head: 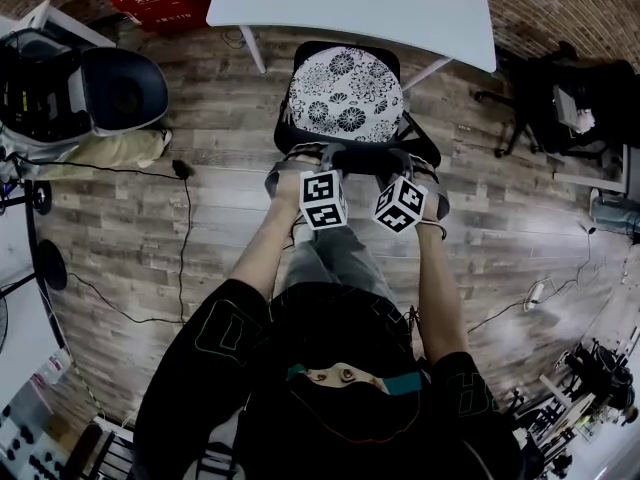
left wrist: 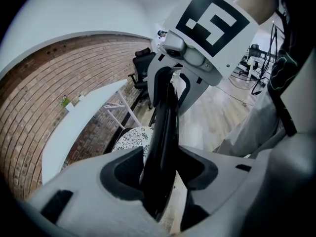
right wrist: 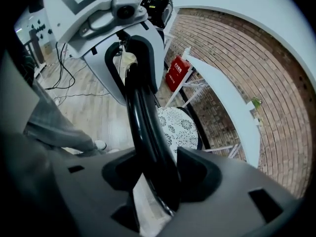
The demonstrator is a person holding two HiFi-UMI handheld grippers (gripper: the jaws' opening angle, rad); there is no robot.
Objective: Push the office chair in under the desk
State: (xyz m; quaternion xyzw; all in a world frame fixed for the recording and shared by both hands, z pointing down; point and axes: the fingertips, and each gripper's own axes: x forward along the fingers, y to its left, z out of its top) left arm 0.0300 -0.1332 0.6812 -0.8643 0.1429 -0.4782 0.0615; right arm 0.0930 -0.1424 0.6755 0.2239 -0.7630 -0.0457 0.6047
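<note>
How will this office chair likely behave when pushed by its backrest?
Likely glides: the wooden floor looks smooth, though its base is hidden. Pushed at the thin backrest, it may swivel. The floral cushion might slide.

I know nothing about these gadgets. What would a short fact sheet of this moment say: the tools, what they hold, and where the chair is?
left gripper: closed on the black backrest, at its top edge
right gripper: closed on the same backrest, beside the left one
chair: directly in front of the person, mostly out from under the desk
cushion: flower-patterned, lying on the seat
desk: white, just beyond the chair
floor: wood planks
</note>
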